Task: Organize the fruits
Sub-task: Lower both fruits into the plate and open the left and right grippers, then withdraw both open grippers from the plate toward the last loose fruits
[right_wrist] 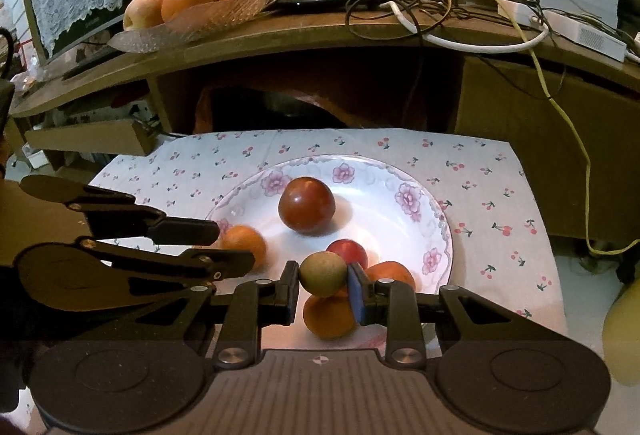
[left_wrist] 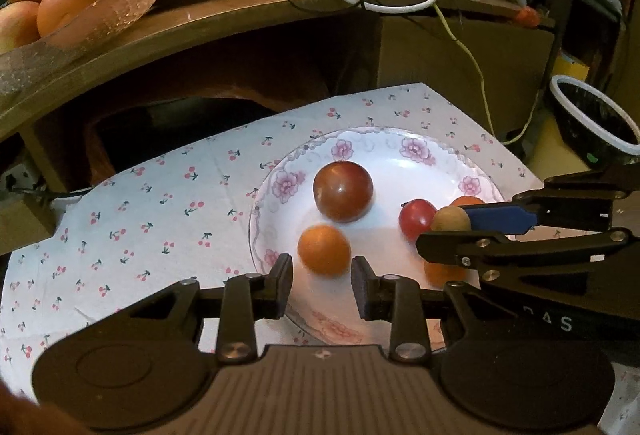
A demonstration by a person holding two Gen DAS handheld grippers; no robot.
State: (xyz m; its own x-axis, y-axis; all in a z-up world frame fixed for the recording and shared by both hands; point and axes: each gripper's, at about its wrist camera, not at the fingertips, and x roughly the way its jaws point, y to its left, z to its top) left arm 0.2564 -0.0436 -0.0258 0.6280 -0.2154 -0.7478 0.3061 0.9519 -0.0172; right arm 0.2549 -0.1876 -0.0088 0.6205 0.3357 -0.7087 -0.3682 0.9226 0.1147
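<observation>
While right gripper (right_wrist: 323, 277) clamped small greenish-brown fruit (right_wrist: 322, 273) just above plate's (right_wrist: 440, 227) near-right rim, left gripper (left_wrist: 322, 277) hung open, empty, around small orange (left_wrist: 324, 249) at plate's near-left edge. Step judged: pick-up. Next — lift clear, carry toward glass fruit dish (right_wrist: 216, 17) on shelf.

Both wrist views near plate (left_wrist: 276, 171)
</observation>
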